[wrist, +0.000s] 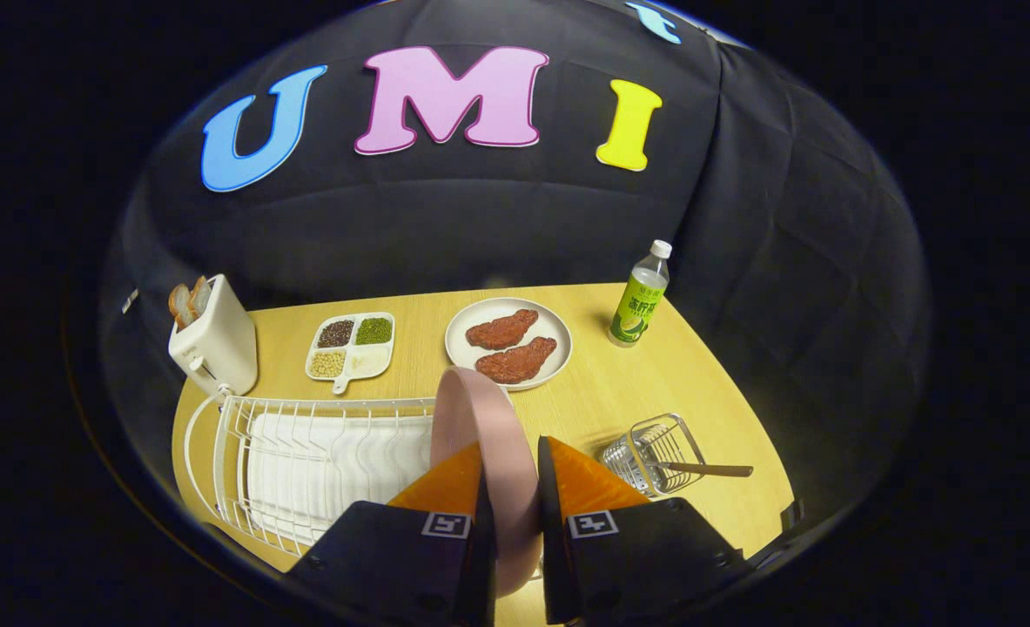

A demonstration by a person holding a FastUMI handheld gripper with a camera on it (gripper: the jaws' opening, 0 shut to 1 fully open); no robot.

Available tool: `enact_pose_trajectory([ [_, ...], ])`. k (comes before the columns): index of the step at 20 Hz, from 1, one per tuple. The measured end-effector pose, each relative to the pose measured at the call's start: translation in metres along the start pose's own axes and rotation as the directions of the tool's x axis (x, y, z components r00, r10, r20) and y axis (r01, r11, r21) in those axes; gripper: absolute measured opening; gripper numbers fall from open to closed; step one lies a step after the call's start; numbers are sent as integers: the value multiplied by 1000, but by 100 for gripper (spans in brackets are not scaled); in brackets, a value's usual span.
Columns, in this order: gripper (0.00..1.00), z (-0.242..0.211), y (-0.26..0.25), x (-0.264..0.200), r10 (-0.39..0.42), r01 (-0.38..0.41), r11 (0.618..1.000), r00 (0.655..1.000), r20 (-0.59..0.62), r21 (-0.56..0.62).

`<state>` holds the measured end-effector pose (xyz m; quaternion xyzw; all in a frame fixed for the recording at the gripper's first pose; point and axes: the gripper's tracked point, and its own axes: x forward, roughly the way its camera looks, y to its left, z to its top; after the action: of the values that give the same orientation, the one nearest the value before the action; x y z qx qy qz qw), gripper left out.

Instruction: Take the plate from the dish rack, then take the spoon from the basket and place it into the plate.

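Now gripper (pixel 512 483) clamps pink plate (pixel 480 409); spoon (pixel 706 469) in basket (pixel 654 453).

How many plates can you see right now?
2: the pink plate on edge, clamped in the claw beside the dish rack; the white plate with meat beyond, near the bottle.

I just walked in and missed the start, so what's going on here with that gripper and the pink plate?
A hand-held gripper has its two fingers closed on the pink plate, which stands on edge at the end of the white dish rack. The spoon still lies in the wire basket just beyond the fingers, handle poking out. Further back on the table sit a toaster, a snack tray, a plate of meat and a bottle.
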<state>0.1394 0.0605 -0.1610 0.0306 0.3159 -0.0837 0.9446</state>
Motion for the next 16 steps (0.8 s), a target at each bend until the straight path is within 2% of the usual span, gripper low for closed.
enact_pose_trajectory([
  [4,26,-7,-5,-4,29,-27,999,999,-27,40],
  [7,26,-5,-1,-8,15,-15,999,1000,-19,31],
  [13,26,21,18,-21,-7,24,988,994,110,-153],
  [15,26,40,20,-29,-5,45,976,983,184,-214],
  [16,24,47,22,-33,15,30,975,980,200,-221],
])
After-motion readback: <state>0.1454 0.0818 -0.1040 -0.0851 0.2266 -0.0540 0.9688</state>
